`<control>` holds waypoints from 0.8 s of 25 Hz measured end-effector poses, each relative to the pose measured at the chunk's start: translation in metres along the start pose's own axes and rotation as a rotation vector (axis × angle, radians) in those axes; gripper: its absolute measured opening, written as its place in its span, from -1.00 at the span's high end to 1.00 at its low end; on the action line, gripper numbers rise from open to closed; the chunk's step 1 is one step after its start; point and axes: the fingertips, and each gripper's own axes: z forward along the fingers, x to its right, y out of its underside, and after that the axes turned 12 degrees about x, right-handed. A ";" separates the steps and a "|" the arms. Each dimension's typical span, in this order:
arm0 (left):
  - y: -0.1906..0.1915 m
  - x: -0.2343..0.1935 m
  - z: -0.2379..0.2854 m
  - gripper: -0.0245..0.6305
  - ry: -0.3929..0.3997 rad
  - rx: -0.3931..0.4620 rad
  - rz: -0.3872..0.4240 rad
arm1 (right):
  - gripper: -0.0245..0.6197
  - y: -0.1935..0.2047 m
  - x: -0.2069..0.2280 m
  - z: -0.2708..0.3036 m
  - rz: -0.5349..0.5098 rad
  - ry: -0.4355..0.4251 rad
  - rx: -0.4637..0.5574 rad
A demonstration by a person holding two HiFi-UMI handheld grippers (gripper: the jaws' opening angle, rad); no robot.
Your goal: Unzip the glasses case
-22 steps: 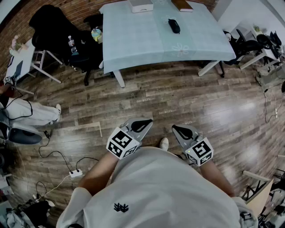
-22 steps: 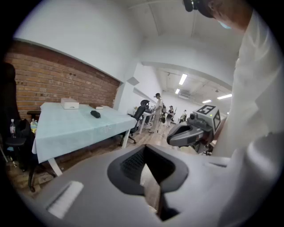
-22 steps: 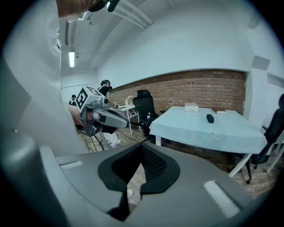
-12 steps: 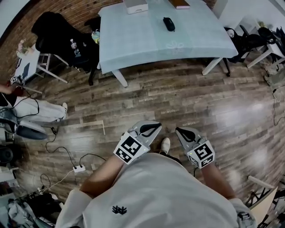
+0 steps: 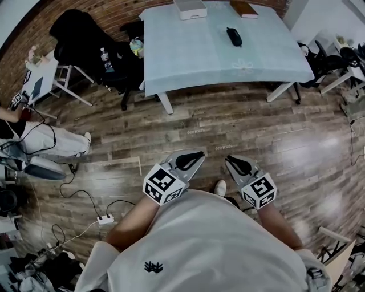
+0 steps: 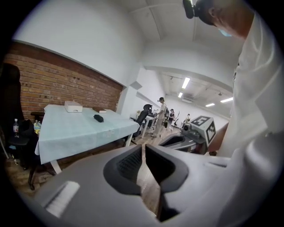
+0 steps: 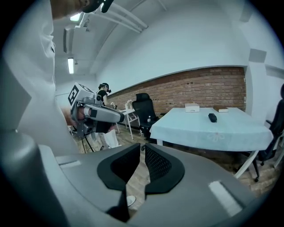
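The black glasses case (image 5: 234, 36) lies zipped on the far side of the light blue table (image 5: 188, 63); it also shows small in the left gripper view (image 6: 98, 118) and the right gripper view (image 7: 212, 117). I hold both grippers close to my body, over the wooden floor and well short of the table. My left gripper (image 5: 197, 155) is shut with nothing between its jaws, tips meeting (image 6: 143, 146). The right gripper (image 5: 229, 161) is likewise shut and empty (image 7: 143, 146).
A white box (image 5: 190, 8) and a brown book (image 5: 243, 8) sit at the table's far edge. A black chair (image 5: 85, 40) with bottles stands left of the table. A seated person's legs (image 5: 40, 142), cables and a power strip (image 5: 105, 219) lie at left. Other chairs (image 5: 331, 57) stand at right.
The head view has swung a little, so the table and case now sit further right in the frame. Both grippers stay shut near my body, slightly higher in view.
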 end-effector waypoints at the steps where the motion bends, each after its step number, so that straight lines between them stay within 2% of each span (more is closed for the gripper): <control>1: -0.002 -0.011 -0.010 0.77 0.002 0.003 0.005 | 0.88 -0.001 -0.005 0.013 -0.004 0.004 -0.002; 6: 0.003 -0.057 -0.049 0.77 0.023 -0.031 0.049 | 0.88 -0.003 -0.028 0.066 -0.003 0.051 -0.007; 11: 0.012 -0.090 -0.044 0.77 0.048 -0.060 0.047 | 0.88 -0.004 -0.027 0.083 0.034 0.121 -0.020; 14: 0.006 -0.098 -0.014 0.77 0.066 -0.057 0.058 | 0.88 -0.003 0.002 0.081 0.043 0.149 -0.019; 17: -0.001 -0.109 0.025 0.77 0.075 -0.067 0.073 | 0.89 -0.002 0.045 0.080 0.067 0.158 -0.008; 20: -0.016 -0.125 0.067 0.77 0.060 -0.074 0.061 | 0.89 -0.014 0.097 0.083 0.046 0.151 -0.001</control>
